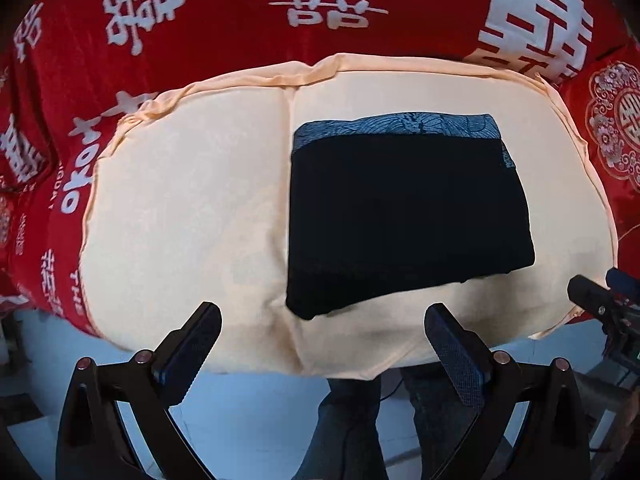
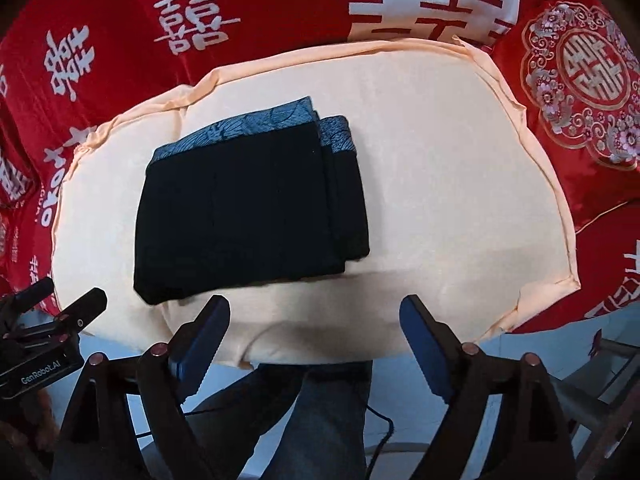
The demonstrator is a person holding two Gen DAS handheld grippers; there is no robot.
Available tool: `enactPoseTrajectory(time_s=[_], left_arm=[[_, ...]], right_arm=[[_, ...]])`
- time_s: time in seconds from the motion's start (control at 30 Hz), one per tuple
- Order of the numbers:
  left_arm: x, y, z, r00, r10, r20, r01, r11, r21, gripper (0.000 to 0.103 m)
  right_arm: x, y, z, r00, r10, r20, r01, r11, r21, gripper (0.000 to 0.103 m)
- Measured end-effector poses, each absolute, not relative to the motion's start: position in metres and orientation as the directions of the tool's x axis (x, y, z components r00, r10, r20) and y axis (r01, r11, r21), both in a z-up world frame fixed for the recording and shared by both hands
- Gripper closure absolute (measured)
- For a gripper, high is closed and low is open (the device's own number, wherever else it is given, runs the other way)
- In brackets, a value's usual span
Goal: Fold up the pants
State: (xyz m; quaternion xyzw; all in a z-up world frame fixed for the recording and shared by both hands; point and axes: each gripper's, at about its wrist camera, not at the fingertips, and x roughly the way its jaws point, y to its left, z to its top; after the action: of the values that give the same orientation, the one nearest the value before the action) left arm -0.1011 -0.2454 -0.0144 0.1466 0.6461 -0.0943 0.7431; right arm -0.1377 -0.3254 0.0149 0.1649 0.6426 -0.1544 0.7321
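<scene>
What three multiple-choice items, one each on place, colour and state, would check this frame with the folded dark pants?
1. The folded black pants lie on:
A. the cream cushion
B. the blue floor
C. the red cloth

2. The patterned band along the pants' far edge is:
A. yellow
B. blue-grey
C. white

3. The left gripper and right gripper are:
A. both shut on cloth
B. one open, one shut
C. both open, empty

Answers: 1 A, cream fabric surrounds the pants; 2 B, blue-grey leaf print shows; 3 C, wide gaps separate the fingers, nothing between.

I can't see how many layers the pants [image 2: 248,208] hold; the bedspread [image 1: 224,12] runs off every edge, its far characters cut.
</scene>
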Motion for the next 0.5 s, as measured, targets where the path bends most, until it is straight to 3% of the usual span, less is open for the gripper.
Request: enactPoseTrajectory(time_s=[0.23, 0.5], left_arm=[[-0.106, -0.238, 0.006, 0.158, 0.047, -0.986, 0.316, 0.944, 0.096, 0.001], [-0.110, -0.235, 0.015, 0.163, 0.051, -0.985, 0.320, 0.942, 0.102, 0.001]], right_arm=[[-0.141, -0.314, 0.028, 0.089, 0.039, -0.995, 0.455, 0.887, 0.076, 0.014], [-0.136, -0.301, 0.039, 0.076, 0.008, -0.997, 0.443, 0.896, 0.041, 0.014]])
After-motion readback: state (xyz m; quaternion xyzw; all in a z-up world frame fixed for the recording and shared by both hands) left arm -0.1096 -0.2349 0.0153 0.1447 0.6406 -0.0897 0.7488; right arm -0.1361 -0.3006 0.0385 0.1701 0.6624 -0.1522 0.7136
